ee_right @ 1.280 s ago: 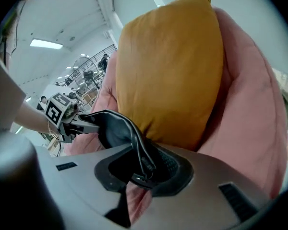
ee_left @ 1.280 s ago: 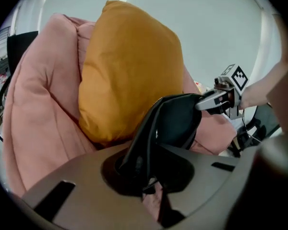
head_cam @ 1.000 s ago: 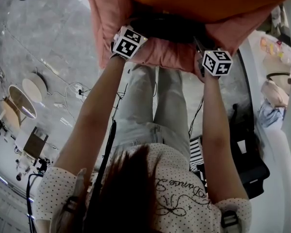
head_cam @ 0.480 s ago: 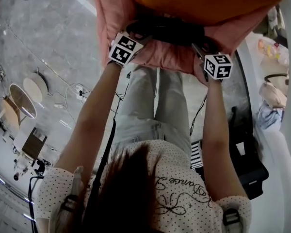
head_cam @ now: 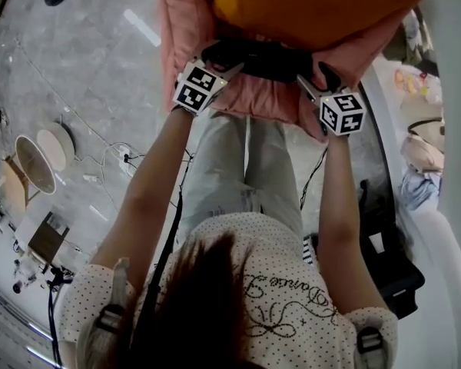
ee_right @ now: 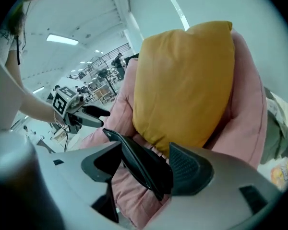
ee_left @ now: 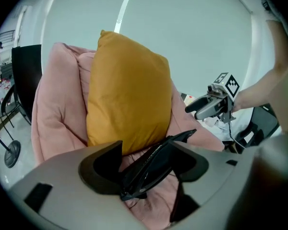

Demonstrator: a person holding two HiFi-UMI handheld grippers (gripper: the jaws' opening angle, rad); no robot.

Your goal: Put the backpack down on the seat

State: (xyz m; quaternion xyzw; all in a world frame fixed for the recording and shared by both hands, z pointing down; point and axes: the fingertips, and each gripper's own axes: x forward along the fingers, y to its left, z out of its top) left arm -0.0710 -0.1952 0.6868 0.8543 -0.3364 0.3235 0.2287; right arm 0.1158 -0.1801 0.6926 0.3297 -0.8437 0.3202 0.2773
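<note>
A black backpack (head_cam: 261, 58) lies on the seat of a pink padded chair (head_cam: 186, 21), in front of an orange cushion (head_cam: 315, 6). My left gripper (head_cam: 224, 60) is at its left end, open, with the backpack (ee_left: 153, 164) loose between its wide jaws (ee_left: 146, 152). My right gripper (head_cam: 316, 79) is at the right end. Its jaws (ee_right: 146, 155) are opening, and the backpack (ee_right: 144, 166) stands between them, leaning toward the right-hand finger (ee_right: 187, 169). Each gripper shows in the other's view, the right gripper (ee_left: 206, 107) and the left gripper (ee_right: 81, 114).
The person stands directly in front of the chair, legs (head_cam: 246, 167) close to its front edge. Round white stools (head_cam: 38, 156) and cables lie on the floor at left. A black case (head_cam: 392, 260) and a white couch with bags (head_cam: 426, 148) are at right. A black chair (ee_left: 26, 75) stands behind the pink one.
Both grippers' jaws have spread apart and released the backpack, which now lies on the seat. Both hands have drawn back a little toward the person.
</note>
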